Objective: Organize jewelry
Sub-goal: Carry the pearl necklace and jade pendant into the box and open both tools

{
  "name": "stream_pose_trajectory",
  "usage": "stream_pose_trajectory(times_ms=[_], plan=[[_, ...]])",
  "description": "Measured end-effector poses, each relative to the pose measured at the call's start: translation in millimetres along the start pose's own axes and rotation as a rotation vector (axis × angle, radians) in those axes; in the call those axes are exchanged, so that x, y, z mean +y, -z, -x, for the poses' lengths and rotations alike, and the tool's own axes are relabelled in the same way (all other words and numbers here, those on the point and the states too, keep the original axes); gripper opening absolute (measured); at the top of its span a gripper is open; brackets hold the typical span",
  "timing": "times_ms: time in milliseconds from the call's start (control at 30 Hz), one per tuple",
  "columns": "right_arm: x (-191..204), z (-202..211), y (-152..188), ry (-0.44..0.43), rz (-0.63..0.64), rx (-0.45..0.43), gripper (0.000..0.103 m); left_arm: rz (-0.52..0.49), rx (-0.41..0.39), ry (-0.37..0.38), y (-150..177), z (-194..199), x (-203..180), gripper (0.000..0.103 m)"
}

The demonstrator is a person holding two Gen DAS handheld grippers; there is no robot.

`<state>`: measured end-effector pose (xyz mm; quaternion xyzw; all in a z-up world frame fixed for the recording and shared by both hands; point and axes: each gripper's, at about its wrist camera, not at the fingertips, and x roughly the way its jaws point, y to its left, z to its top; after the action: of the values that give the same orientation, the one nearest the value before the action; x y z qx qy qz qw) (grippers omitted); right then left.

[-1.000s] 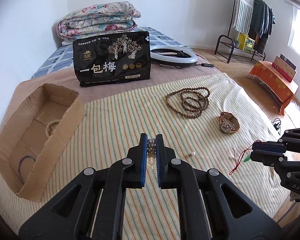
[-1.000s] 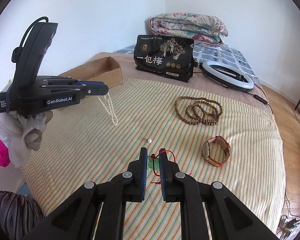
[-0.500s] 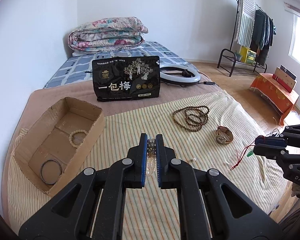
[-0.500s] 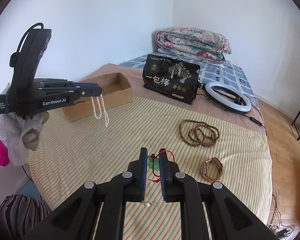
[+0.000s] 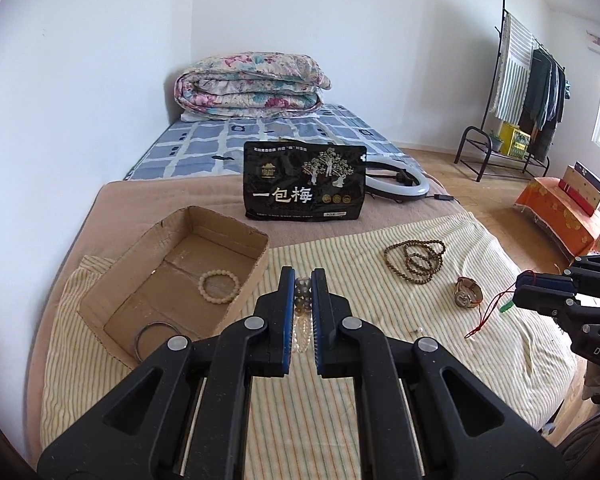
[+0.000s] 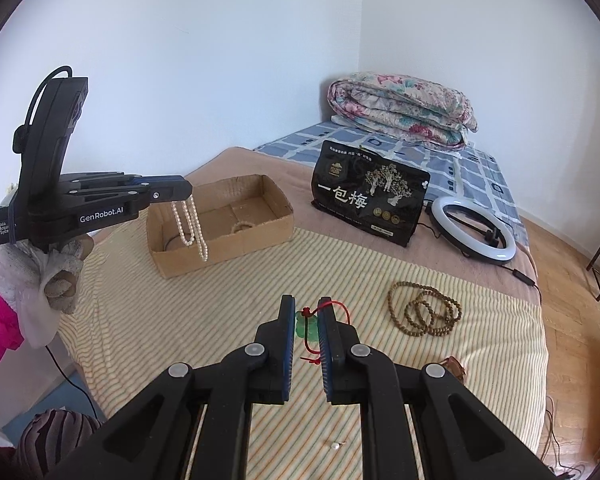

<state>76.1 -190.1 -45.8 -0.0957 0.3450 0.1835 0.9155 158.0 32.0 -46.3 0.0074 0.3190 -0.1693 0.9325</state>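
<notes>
My left gripper (image 5: 302,280) is shut on a pearl necklace (image 6: 190,224), which hangs from its tips (image 6: 180,192) in the air in front of the cardboard box (image 6: 220,248). The box (image 5: 148,264) holds a cream bead bracelet (image 5: 219,286) and a dark ring bangle (image 5: 156,338). My right gripper (image 6: 306,308) is shut on a green pendant on a red cord (image 6: 305,324), held above the striped cloth; it shows at the right of the left wrist view (image 5: 540,290). A brown bead necklace (image 5: 416,258), a watch (image 5: 468,292) and a loose pearl (image 6: 334,445) lie on the cloth.
A black snack bag (image 5: 304,180) stands behind the cloth, with a ring light (image 5: 400,182) behind it. A folded floral quilt (image 5: 252,86) lies at the bed's far end. A clothes rack (image 5: 528,92) and an orange-covered stand (image 5: 564,212) are on the floor to the right.
Both grippers have risen and drawn back from the cloth with their loads. The left one has carried the pearl necklace toward the cardboard box.
</notes>
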Motion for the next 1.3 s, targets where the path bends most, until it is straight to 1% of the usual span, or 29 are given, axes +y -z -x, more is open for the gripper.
stream_pose_trajectory(times_ms=[267,533,867,1033,1300], plan=[[26,-21,-37,-0.042,0.021,-0.02,0.009,0.037,-0.012,-0.057,-3,10,50,0.006],[47,-53,-76,-0.081,0.045,-0.039,0.009,0.075,-0.017,-0.1,-9,8,97,0.006],[75,-110,-108,-0.139,0.078,-0.028,0.009,0.108,0.006,-0.13,-5,-14,138,0.006],[89,-143,-118,-0.155,0.095,-0.01,0.009,0.126,0.023,-0.132,0,-29,153,0.006],[97,-195,-130,-0.174,0.086,0.015,0.009,0.138,0.049,-0.132,7,-54,171,0.006]])
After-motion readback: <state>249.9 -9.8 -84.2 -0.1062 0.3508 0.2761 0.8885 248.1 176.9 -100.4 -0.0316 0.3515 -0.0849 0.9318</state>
